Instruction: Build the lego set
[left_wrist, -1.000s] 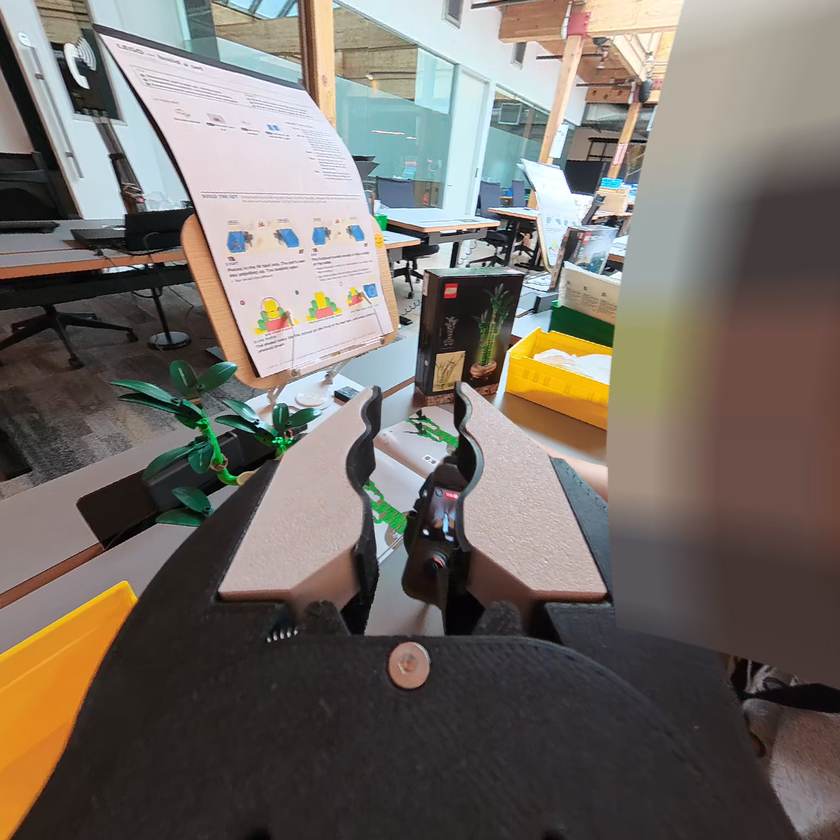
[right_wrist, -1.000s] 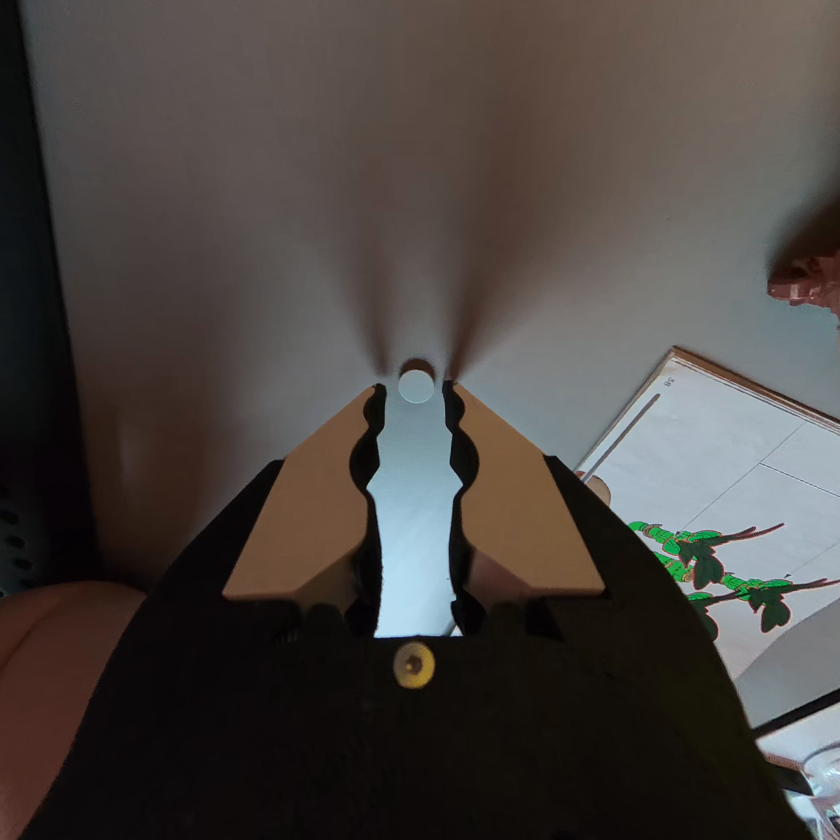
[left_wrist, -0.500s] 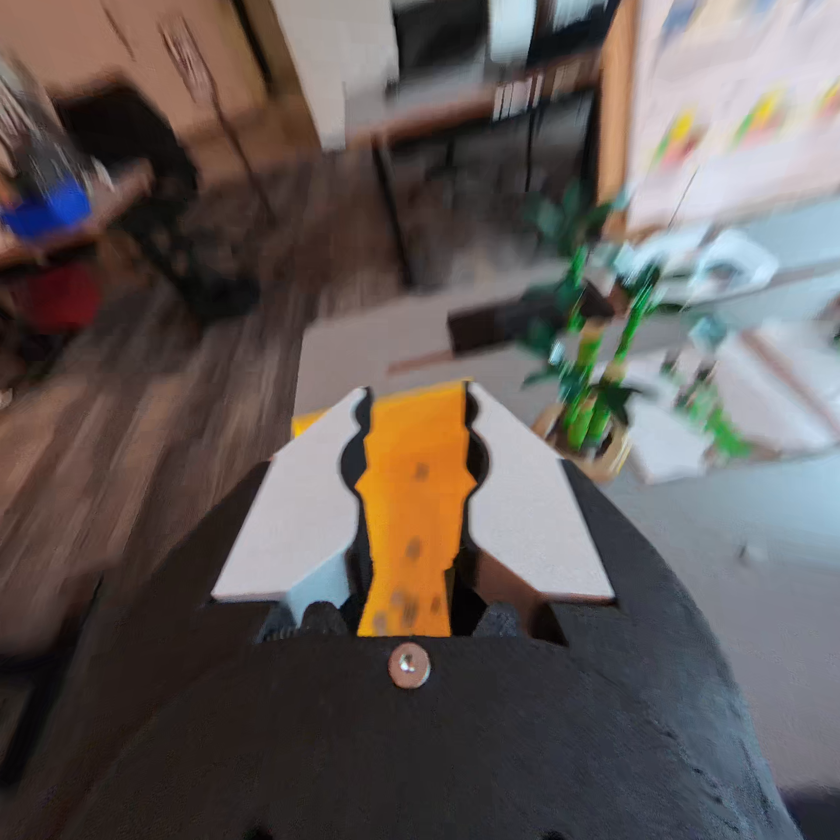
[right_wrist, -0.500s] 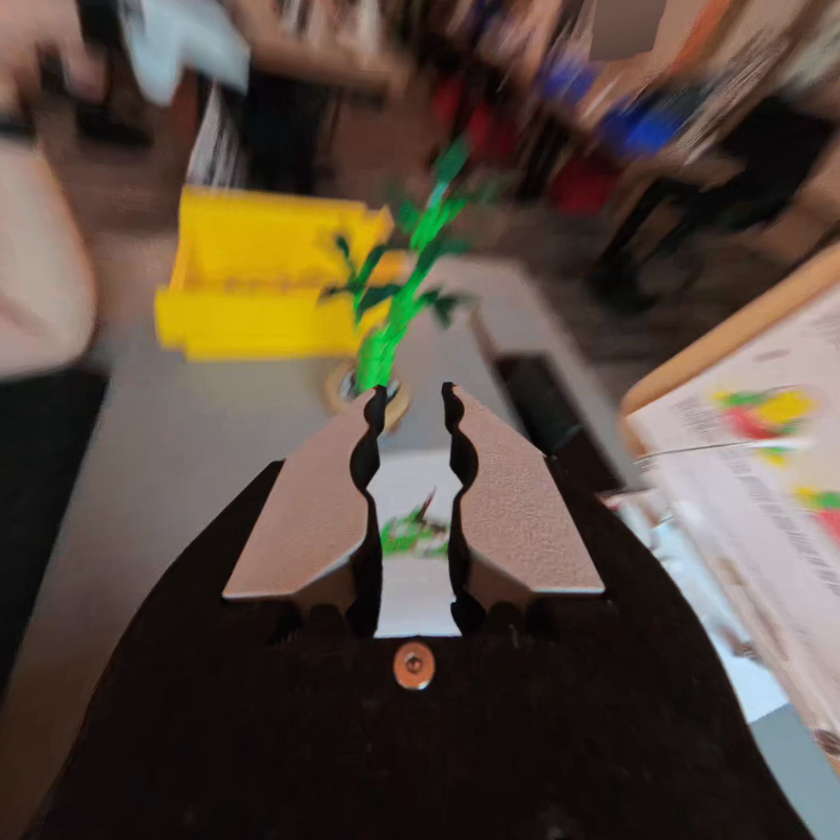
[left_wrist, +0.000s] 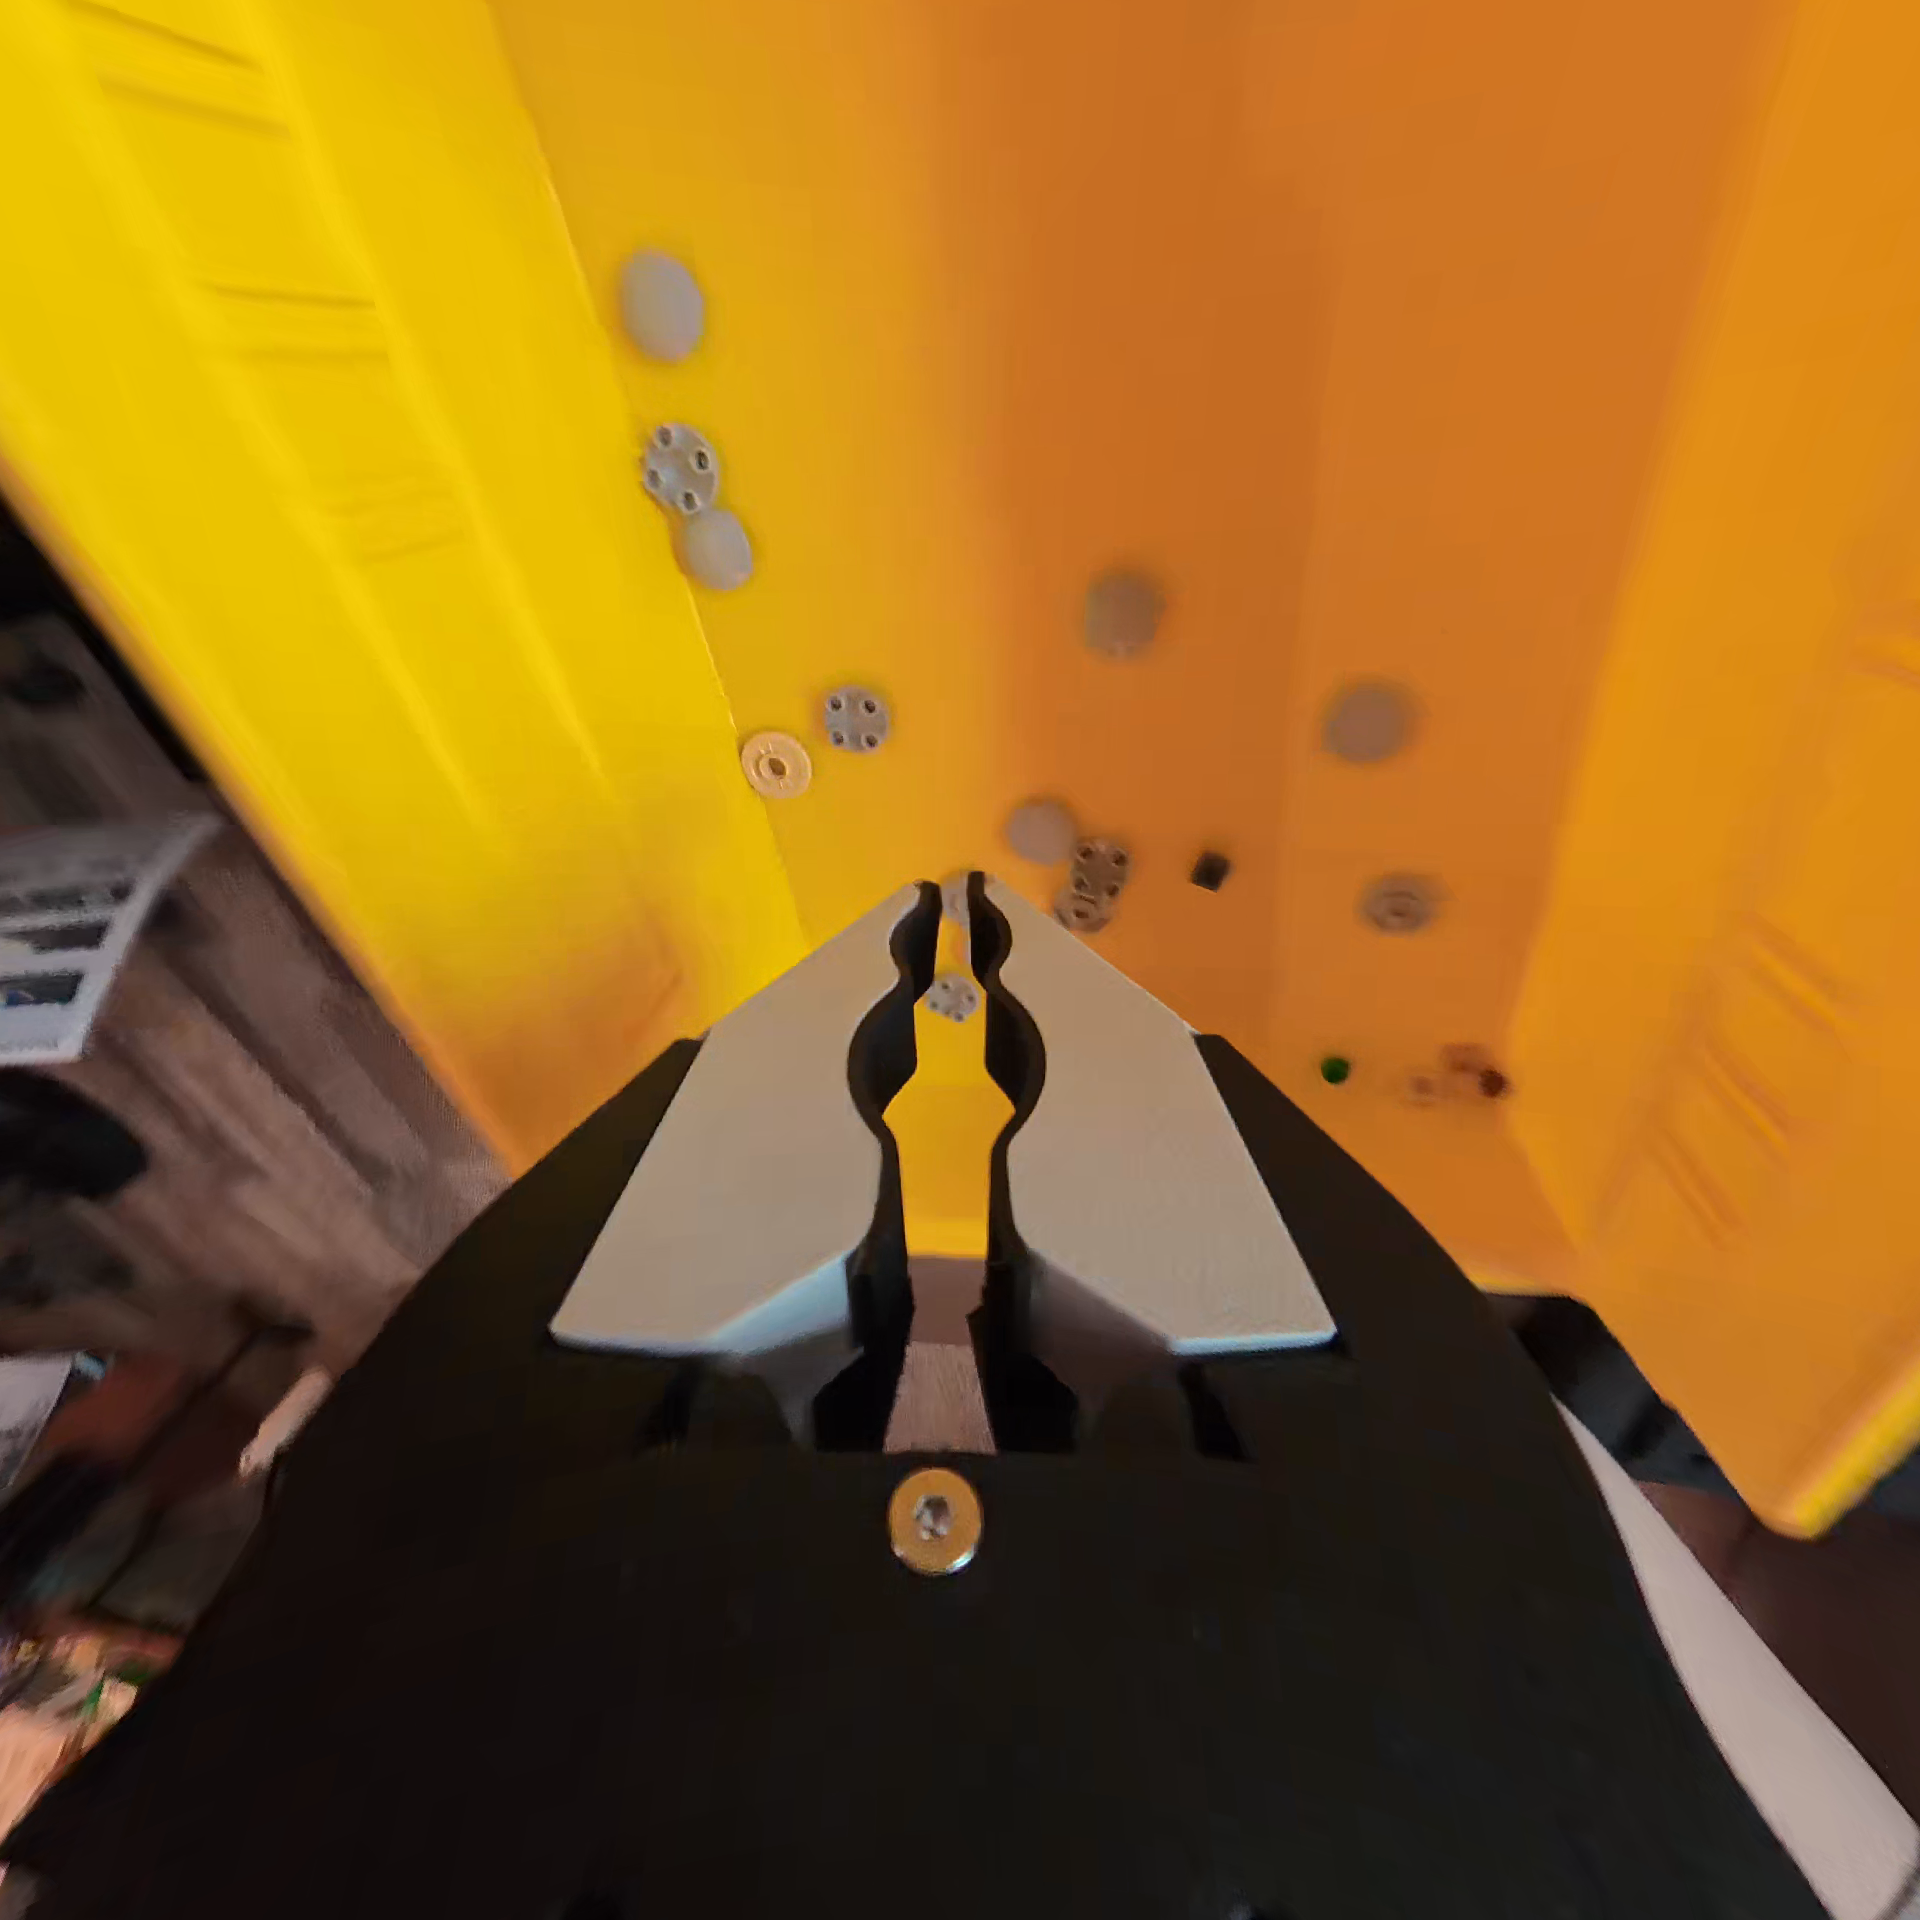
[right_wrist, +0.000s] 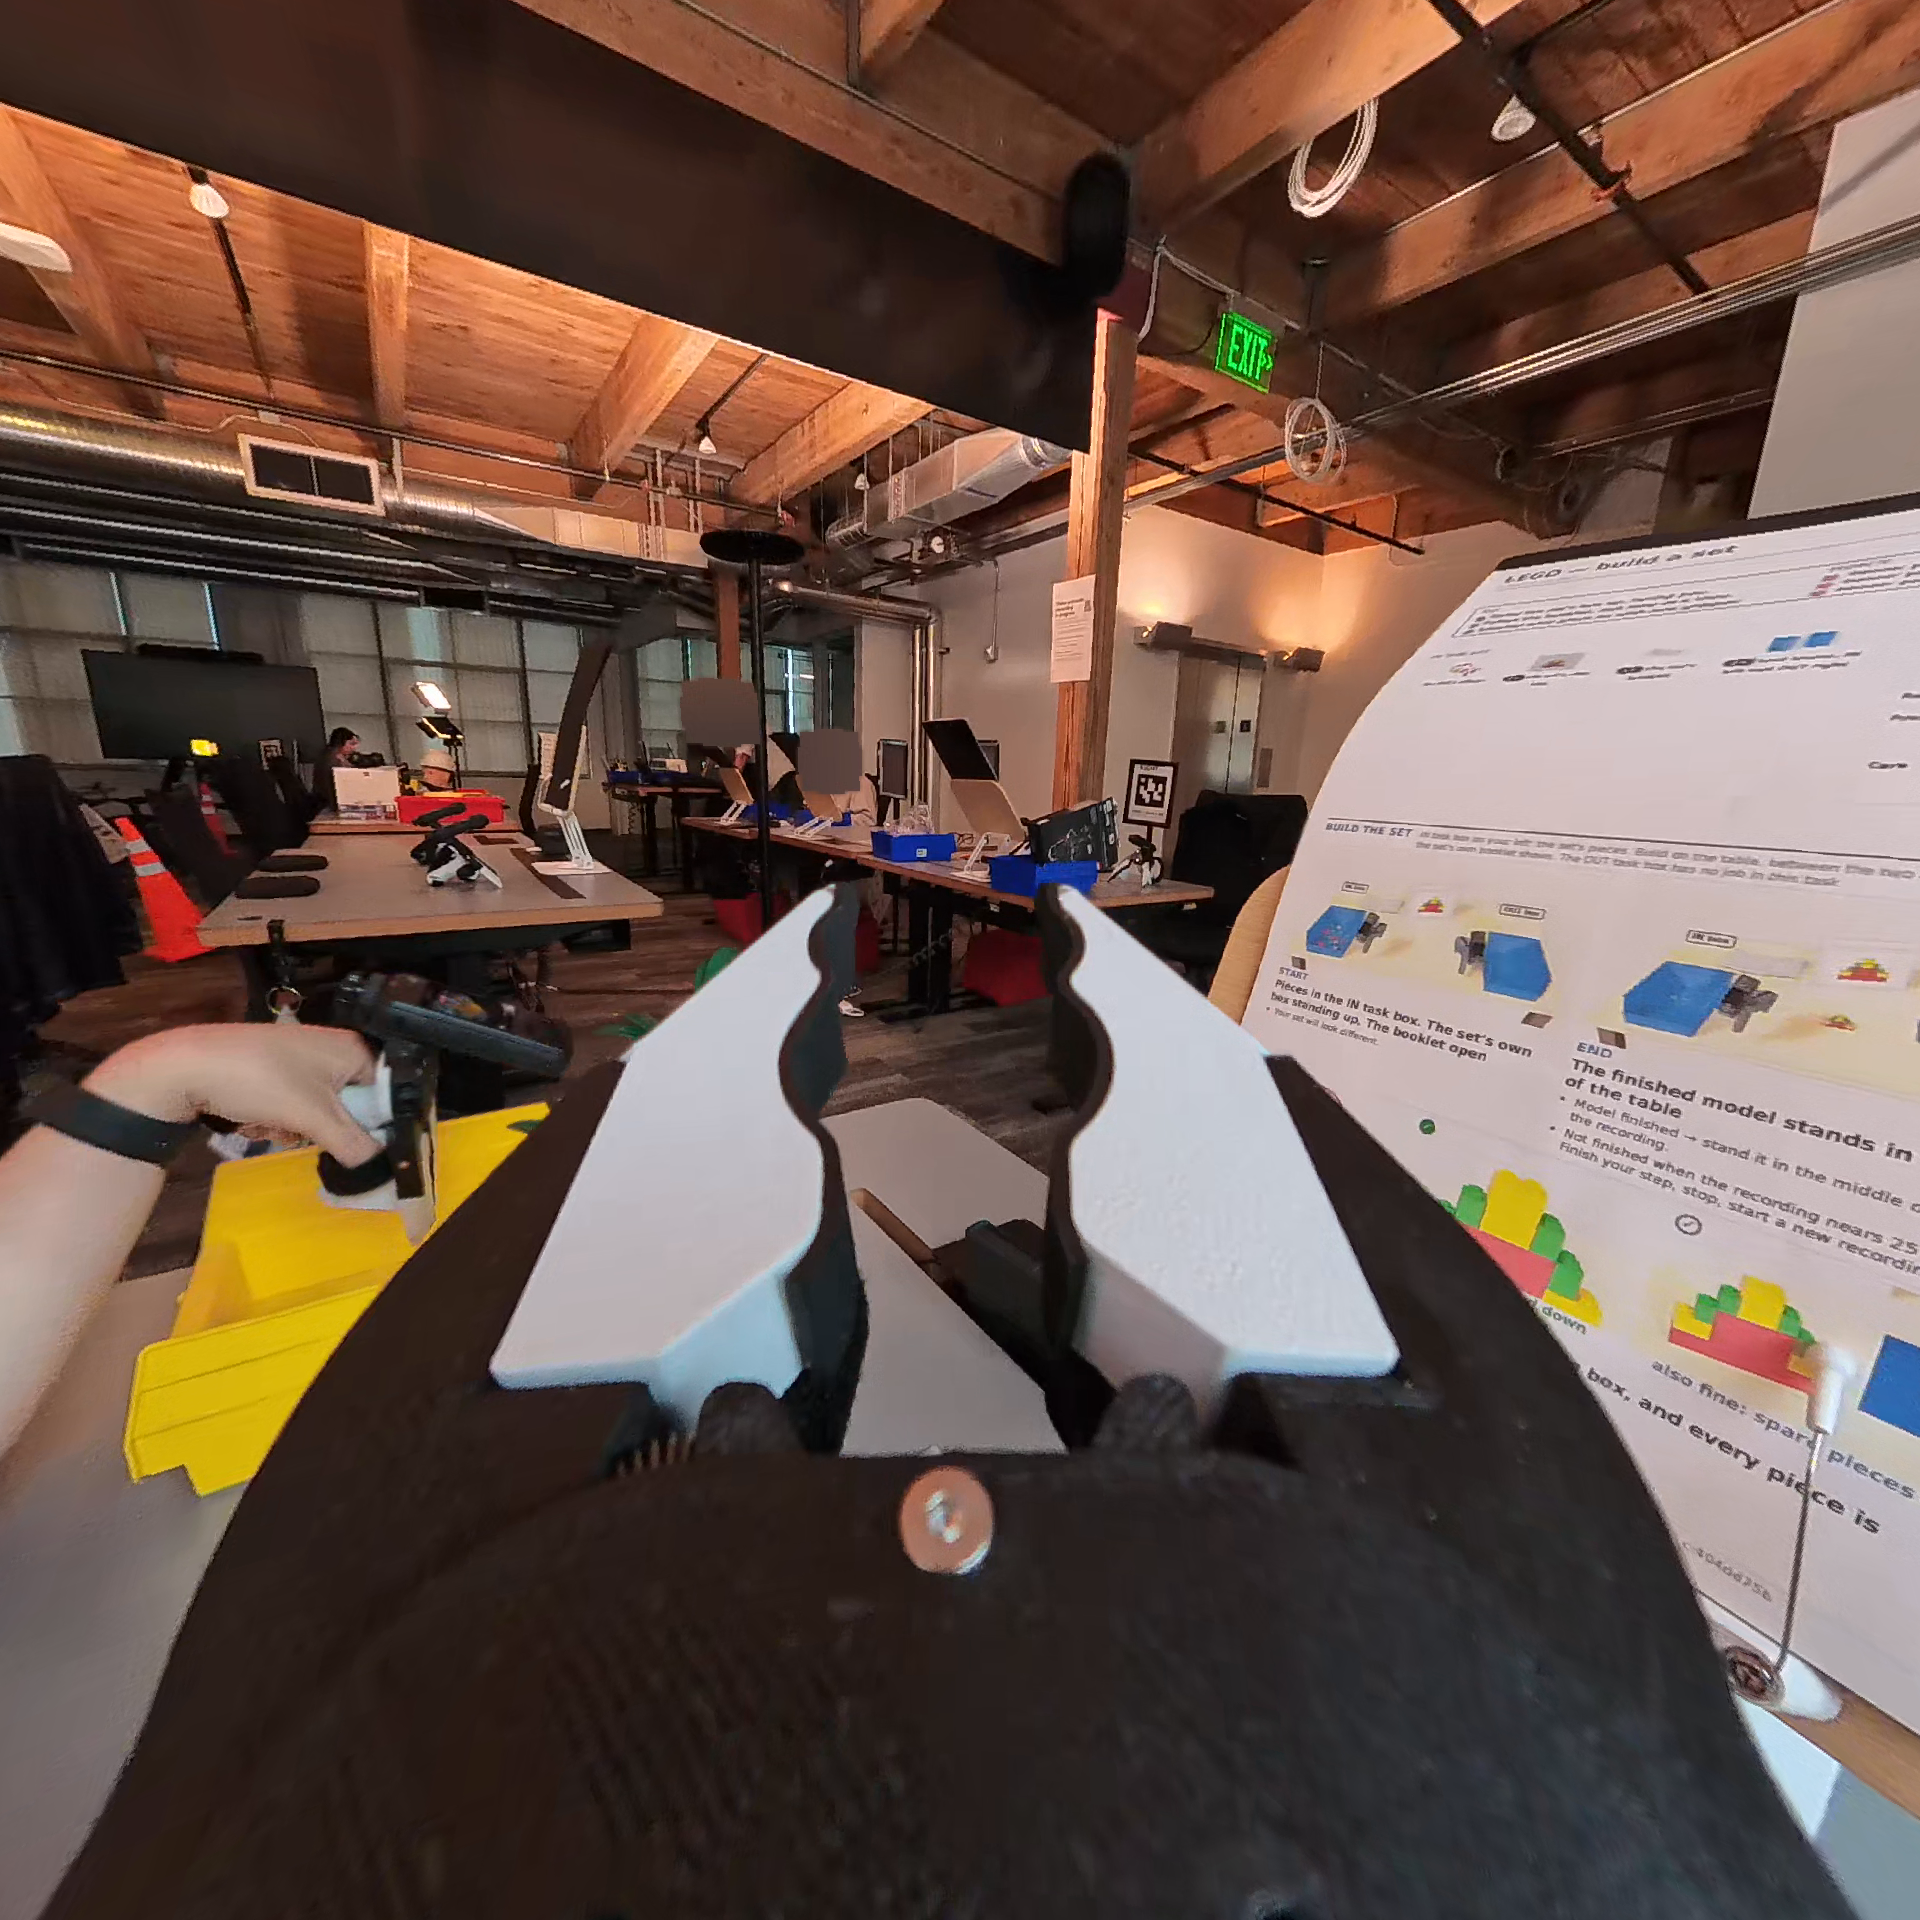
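Observation:
My left gripper (left_wrist: 953, 899) is down inside the yellow bin (left_wrist: 1195, 312). Its jaws are almost together, with a small grey round piece (left_wrist: 954, 891) at the tips. Several grey round Lego pieces lie on the bin floor, such as a studded one (left_wrist: 857, 717) and a smooth one (left_wrist: 1366, 720). A tan round piece (left_wrist: 775, 766) lies to the left of them. My right gripper (right_wrist: 940, 899) is open, empty and raised above the table. In the right wrist view a hand holds the left gripper (right_wrist: 400, 1101) over the yellow bin (right_wrist: 260, 1320).
A printed instruction sheet (right_wrist: 1662, 1039) stands on a wooden stand close on the right. A pale table top (right_wrist: 935, 1153) with a dark slot lies below my right gripper. A tiny black piece (left_wrist: 1208, 868) and a green one (left_wrist: 1333, 1068) lie in the bin. Office desks fill the background.
My left gripper swung left and down into the yellow bin, and its jaws narrowed. My right gripper lifted off the table to face the room, and its jaws opened wider.

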